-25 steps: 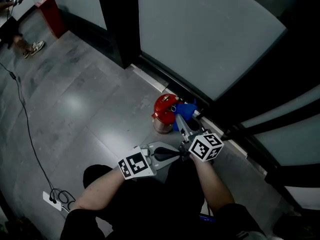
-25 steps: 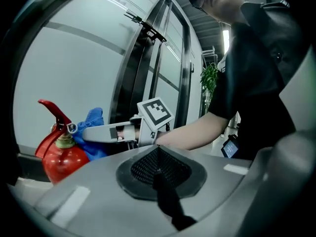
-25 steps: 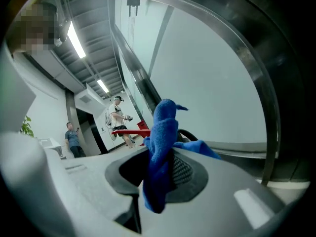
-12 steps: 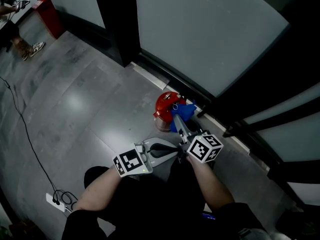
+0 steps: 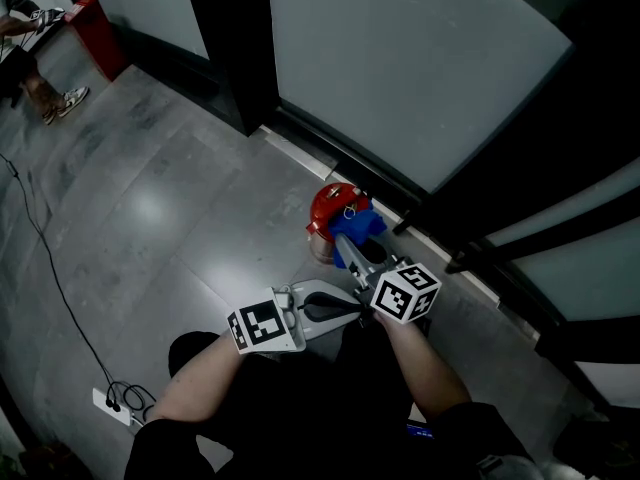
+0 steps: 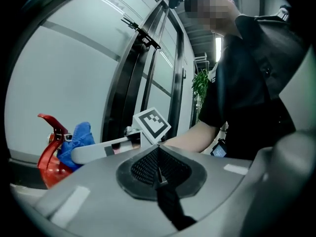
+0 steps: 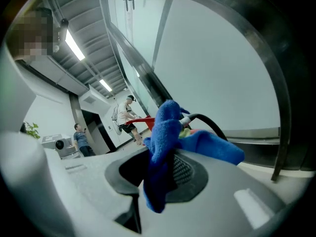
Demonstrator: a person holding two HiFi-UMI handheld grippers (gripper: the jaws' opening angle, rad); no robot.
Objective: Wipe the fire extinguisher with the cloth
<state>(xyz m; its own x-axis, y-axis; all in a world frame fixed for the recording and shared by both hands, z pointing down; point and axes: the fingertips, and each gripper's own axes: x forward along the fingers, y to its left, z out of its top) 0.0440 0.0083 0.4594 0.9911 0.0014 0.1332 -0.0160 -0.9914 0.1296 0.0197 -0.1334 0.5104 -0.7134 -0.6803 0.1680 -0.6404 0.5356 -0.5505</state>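
Grey stone floor (image 5: 150,198) runs beside a glass wall (image 5: 400,68) in the head view. A red fire extinguisher (image 5: 328,213) sits at the foot of the glazing, just off centre toward 12 o'clock. The right gripper (image 5: 352,251), on an outstretched forearm (image 5: 420,368), points toward 11 o'clock and holds a blue cloth (image 5: 360,226) against the cylinder's 4 o'clock side. The left gripper (image 5: 350,311) lies crosswise at 6 o'clock of the extinguisher, aimed at 3 o'clock and well short of it.

From the left gripper view, its fingers are pressed together with nothing between them; extinguisher and cloth show at 9 o'clock.

From the right gripper view, the fingers are clamped on a fold of the cloth, the rest bunched ahead at 12 o'clock over a black hose (image 7: 210,124).

With nothing bracing the extinguisher, a hard stroke could tip it toward the glass, and the loose cloth may snag on the hose.
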